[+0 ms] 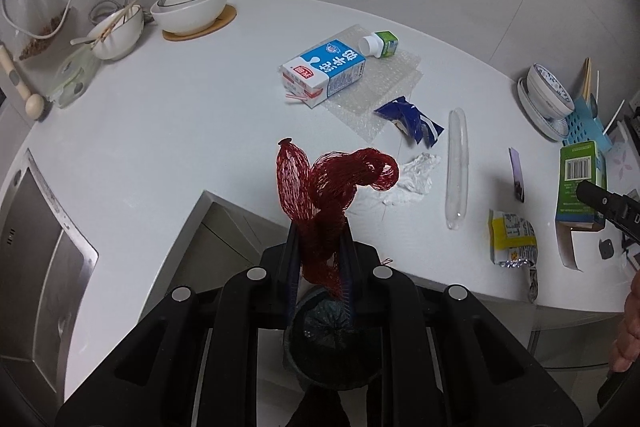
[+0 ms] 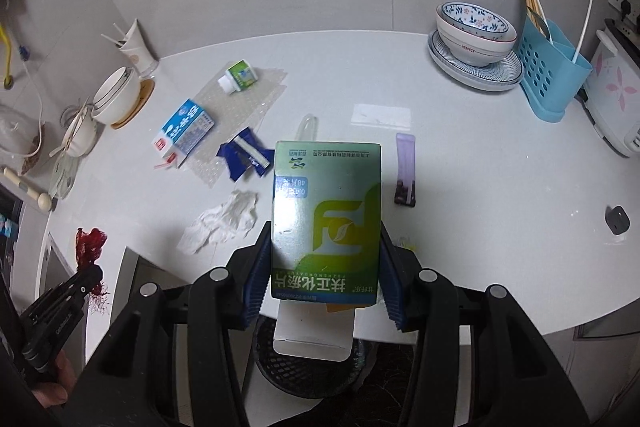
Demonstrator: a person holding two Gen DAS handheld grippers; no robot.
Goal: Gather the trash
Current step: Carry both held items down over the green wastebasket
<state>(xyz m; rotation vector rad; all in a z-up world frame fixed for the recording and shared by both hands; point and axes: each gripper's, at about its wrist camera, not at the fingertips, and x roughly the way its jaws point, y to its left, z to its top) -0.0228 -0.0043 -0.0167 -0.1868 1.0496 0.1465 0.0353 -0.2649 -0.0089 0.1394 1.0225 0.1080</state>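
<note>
White counter [image 1: 168, 131] fills both frames; low centre, the left gripper [image 1: 320, 247] clamps a red mesh bag [image 1: 324, 187], the right gripper [image 2: 326, 267] a green box [image 2: 326, 219], above what looks like a black bin [image 2: 308, 359].

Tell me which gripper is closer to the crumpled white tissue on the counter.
Left, though not by much. The left gripper, clamped on the red mesh bag, hangs just short of the crumpled white tissue. The right gripper, holding the green box, is off to the tissue's right.
</note>
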